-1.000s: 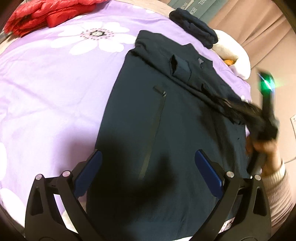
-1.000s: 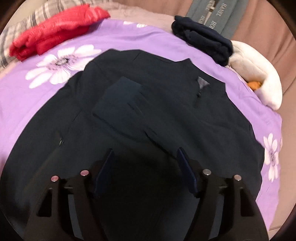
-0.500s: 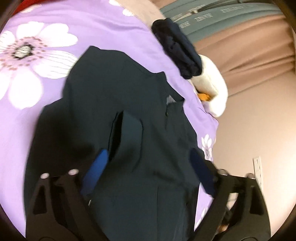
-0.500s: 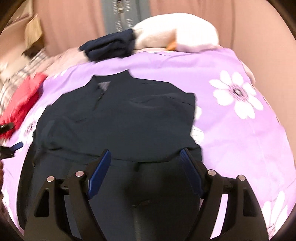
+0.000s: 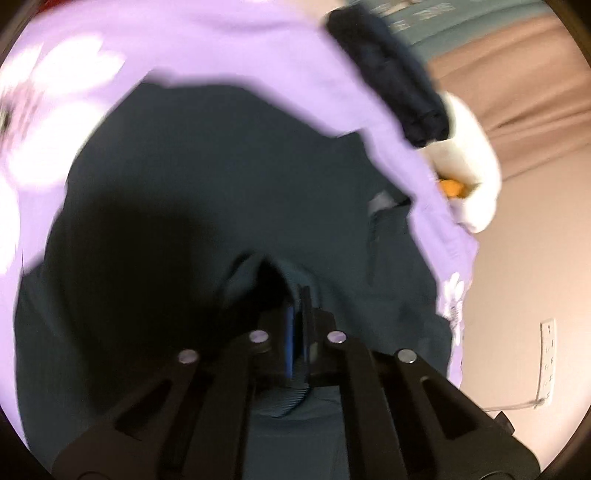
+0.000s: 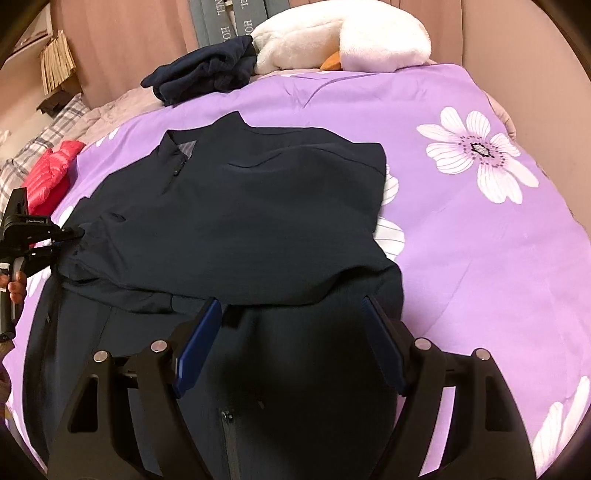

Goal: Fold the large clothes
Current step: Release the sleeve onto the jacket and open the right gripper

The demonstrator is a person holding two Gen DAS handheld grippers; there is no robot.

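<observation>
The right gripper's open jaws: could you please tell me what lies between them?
Only the dark jacket lies there: in the right wrist view the right gripper stands open over its lower panel, near the folded sleeve's edge, pads pressing on nothing.

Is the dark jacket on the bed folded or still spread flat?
Partly folded: the dark jacket has its sleeves laid across its chest, while the body remains full length.

You've got a matt dark cloth jacket (image 6: pixel 258 206) mid-frame, smooth purple cloth bedspread (image 6: pixel 461 258) right, fluffy plush toy (image 6: pixel 343 33) up top.
</observation>
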